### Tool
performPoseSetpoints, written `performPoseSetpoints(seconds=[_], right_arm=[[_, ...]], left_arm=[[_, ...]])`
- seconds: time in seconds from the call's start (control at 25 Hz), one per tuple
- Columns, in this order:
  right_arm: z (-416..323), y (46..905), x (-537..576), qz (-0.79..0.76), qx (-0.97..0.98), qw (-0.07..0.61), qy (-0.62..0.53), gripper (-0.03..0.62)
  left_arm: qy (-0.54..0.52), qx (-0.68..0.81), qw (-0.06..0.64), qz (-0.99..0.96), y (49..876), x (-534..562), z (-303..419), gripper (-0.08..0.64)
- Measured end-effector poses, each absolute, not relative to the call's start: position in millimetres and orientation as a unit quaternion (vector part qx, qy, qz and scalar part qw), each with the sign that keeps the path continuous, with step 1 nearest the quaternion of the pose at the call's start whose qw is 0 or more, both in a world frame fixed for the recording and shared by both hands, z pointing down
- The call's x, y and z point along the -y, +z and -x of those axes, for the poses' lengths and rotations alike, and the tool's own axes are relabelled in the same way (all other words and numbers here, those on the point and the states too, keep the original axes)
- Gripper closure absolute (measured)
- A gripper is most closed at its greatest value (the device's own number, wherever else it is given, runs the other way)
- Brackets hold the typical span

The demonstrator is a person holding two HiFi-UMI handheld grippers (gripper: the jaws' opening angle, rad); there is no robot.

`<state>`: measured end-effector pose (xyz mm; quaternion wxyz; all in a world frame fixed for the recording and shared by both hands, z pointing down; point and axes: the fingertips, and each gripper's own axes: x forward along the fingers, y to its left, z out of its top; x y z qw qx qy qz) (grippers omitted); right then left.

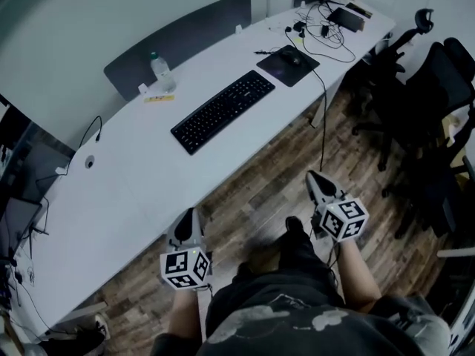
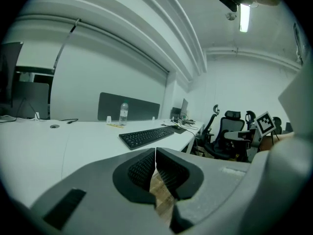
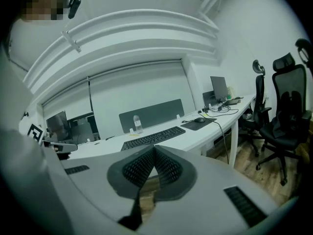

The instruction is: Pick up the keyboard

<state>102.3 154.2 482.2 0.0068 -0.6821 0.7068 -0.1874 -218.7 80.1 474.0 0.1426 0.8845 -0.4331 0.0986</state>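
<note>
A black keyboard (image 1: 223,110) lies slantwise on the long white desk (image 1: 126,184), well ahead of both grippers; it also shows as the keyboard (image 2: 149,136) in the left gripper view and the keyboard (image 3: 153,137) in the right gripper view. My left gripper (image 1: 188,218) hangs over the wooden floor just short of the desk's front edge, jaws shut and empty, as the left gripper (image 2: 155,153) confirms. My right gripper (image 1: 315,179) is further right over the floor, also shut with nothing held, as the right gripper (image 3: 154,148) shows.
A water bottle (image 1: 162,71) stands behind the keyboard. A mouse on a dark mouse pad (image 1: 288,65) lies to its right, with cables (image 1: 326,39) and a monitor base beyond. Black office chairs (image 1: 423,117) crowd the right side. A grey divider panel (image 1: 178,39) backs the desk.
</note>
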Motion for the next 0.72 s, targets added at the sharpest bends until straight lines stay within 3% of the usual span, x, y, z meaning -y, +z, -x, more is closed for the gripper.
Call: performPoseSetpoints(seconds=[0.4, 0.72], right_arm=[[-232, 493, -49, 0.609, -0.764, -0.007, -0.215, 0.591], [-258, 510, 8, 0.542, -0.809, -0.029, -0.227, 0.591]], left_arm=[[0.116, 0.542, 0.158, -0.817, 466, -38, 135, 0.554], [0.095, 0.607, 0.182, -0.768, 461, -31, 109, 0.554]])
